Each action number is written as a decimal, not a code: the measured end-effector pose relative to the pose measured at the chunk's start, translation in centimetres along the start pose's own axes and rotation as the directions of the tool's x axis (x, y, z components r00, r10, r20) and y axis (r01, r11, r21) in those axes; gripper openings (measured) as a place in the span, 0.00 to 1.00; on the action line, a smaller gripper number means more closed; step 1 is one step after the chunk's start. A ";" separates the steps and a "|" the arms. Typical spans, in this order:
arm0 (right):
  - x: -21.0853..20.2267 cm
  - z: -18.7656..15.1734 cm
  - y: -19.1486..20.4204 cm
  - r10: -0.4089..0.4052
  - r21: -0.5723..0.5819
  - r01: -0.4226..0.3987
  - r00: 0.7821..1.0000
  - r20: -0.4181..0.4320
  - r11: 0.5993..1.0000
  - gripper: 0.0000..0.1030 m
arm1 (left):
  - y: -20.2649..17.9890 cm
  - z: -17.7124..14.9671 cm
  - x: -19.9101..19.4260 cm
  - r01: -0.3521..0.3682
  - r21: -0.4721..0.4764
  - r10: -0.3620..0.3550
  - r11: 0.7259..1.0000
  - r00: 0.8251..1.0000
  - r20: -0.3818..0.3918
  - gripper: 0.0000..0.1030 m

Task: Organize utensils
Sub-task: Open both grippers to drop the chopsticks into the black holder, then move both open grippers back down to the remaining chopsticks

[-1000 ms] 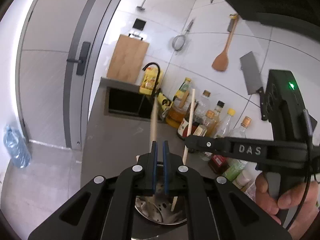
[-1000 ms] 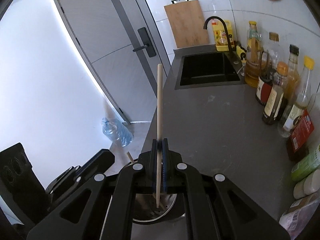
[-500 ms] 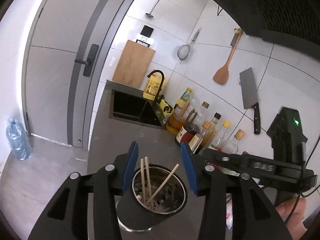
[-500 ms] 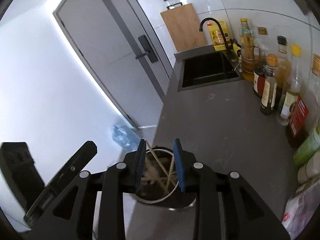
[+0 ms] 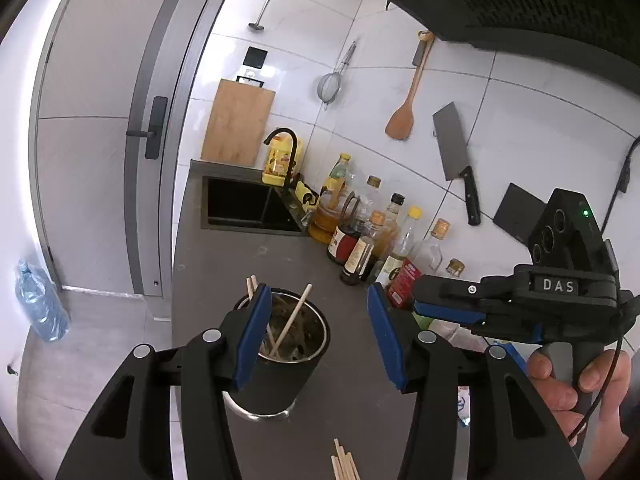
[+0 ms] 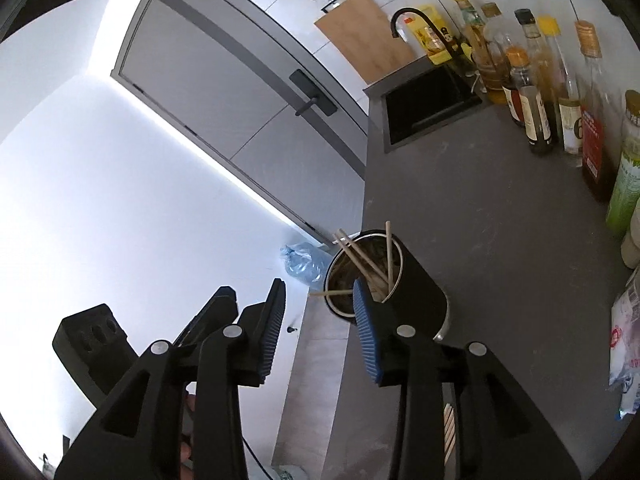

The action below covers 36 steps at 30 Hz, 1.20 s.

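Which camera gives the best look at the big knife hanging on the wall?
The left wrist view: the cleaver hangs in full sight on the white tiles, blade up and black handle down. The right wrist view does not show it at all; its wall area is cut off.

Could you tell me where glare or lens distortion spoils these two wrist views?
Left wrist view: sharp; fisheye bends the door and wall tiles; dark vignette in the corners. Right wrist view: the white wall is blown out with a bright strip along the door; the holder and chopsticks stay clear.

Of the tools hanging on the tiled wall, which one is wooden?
The wooden spatula, hanging between the mesh strainer and the cleaver. Those two, like the ladle, are metal.
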State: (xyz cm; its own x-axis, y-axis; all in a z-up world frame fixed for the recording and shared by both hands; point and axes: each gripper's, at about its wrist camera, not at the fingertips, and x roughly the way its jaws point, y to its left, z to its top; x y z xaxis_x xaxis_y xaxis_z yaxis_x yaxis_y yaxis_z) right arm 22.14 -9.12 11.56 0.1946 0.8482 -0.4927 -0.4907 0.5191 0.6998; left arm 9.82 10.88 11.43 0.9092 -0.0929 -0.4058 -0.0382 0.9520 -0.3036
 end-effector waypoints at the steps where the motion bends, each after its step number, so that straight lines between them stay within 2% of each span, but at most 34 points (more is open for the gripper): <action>1: -0.3 -0.1 0.3 -0.003 -0.008 0.003 1.000 0.006 1.000 0.39 | -0.1 -0.1 -0.2 0.002 -0.003 -0.002 1.000 1.000 -0.002 0.47; 7: -1.4 -1.9 0.9 -0.012 -0.003 0.012 0.999 -0.037 1.000 0.43 | -0.5 -0.5 -1.7 -0.005 -0.008 0.004 1.000 1.000 -0.030 0.48; 10: -1.5 -2.8 0.7 -0.006 0.027 0.008 0.997 -0.076 1.000 0.43 | -0.3 -1.1 -2.1 -0.021 -0.007 0.020 1.000 0.998 -0.053 0.53; 14: -1.1 -4.1 -0.3 -0.014 0.095 0.029 0.987 -0.161 0.995 0.49 | 0.0 -2.5 -1.9 0.004 -0.026 -0.007 1.000 0.992 -0.128 0.55; 17: -0.1 -5.3 -1.8 -0.079 0.123 0.110 0.968 -0.237 0.986 0.49 | 0.3 -4.4 -1.3 0.075 -0.061 -0.086 0.995 0.974 -0.210 0.55; 23: 2.5 -8.0 -5.7 -0.117 0.195 0.201 0.920 -0.373 0.960 0.49 | 1.0 -8.3 0.7 0.050 -0.095 -0.080 0.994 0.934 -0.347 0.55; 25: 3.1 -8.9 -6.7 -0.121 0.209 0.217 0.911 -0.394 0.953 0.49 | 1.3 -9.6 1.1 0.044 -0.118 -0.085 0.992 0.923 -0.374 0.55; 30: 4.8 -11.9 -9.3 -0.133 0.245 0.273 0.874 -0.468 0.930 0.49 | 1.4 -12.9 2.1 0.034 -0.134 -0.094 0.990 0.878 -0.470 0.55; 34: 5.6 -13.6 -11.1 -0.186 0.228 0.341 0.839 -0.511 0.912 0.49 | 1.4 -15.6 2.9 0.036 -0.138 -0.108 0.990 0.822 -0.560 0.55; 36: 6.1 -14.2 -11.7 -0.219 0.208 0.377 0.819 -0.530 0.903 0.49 | 1.3 -16.5 2.9 0.035 -0.130 -0.104 0.991 0.811 -0.575 0.55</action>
State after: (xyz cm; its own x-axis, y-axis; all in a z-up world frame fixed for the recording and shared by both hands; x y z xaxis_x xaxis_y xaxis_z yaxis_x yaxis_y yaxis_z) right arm 16.94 -11.54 -6.96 -0.1829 0.5250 -0.8312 -0.1928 0.8099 0.5539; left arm 5.57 7.04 -4.33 0.5030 -0.3423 -0.7936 -0.0597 0.9023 -0.4270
